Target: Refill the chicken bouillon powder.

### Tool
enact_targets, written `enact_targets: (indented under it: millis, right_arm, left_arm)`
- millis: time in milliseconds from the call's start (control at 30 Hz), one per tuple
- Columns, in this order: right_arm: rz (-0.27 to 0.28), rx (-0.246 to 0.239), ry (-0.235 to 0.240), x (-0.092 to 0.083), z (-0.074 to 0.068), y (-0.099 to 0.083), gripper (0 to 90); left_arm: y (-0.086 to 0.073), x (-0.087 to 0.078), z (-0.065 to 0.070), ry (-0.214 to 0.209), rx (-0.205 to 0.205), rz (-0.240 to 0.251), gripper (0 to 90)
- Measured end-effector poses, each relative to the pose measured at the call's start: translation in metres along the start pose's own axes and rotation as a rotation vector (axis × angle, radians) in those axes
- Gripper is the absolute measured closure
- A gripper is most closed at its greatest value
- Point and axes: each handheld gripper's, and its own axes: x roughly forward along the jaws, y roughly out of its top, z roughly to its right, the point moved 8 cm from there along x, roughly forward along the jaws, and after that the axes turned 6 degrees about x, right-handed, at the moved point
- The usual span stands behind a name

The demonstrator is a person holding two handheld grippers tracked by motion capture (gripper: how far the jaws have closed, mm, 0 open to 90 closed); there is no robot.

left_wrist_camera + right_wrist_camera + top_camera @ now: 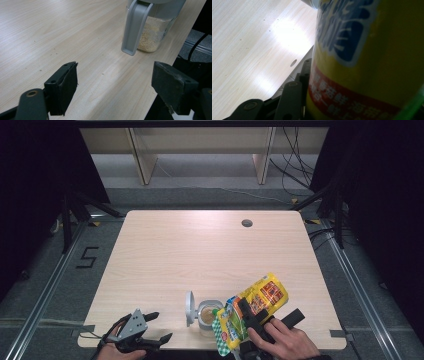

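At the table's (200,250) near left edge, the left gripper (152,326) rests with its jaws spread wide and nothing between them. Right of it, near the front edge, stands a clear jar (207,316) of pale grains, its grey lid (189,308) flipped open leftward. The right gripper (252,317) clamps a yellow bag (255,305), tilted with its lower end over the jar's mouth.
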Motion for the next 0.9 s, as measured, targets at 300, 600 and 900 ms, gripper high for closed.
enact_targets:
  millis: [300,600,900]
  right_arm:
    - [0.003,0.005,-0.004,-0.0004,0.0007,-0.0013,65.0]
    - [0.000,-0.003,-0.003,0.0006,0.0001,-0.0013,65.0]
    - [-0.004,-0.011,-0.002,-0.0006,0.0007,-0.0013,65.0]
  left_arm:
    - [0.0000,0.0000,0.0000,0.001,0.000,0.001,20.5]
    - [0.0001,-0.0011,-0.0025,-0.003,0.042,-0.004,20.5]
    - [-0.0007,-0.0005,-0.0009,-0.002,0.007,-0.008,20.4]
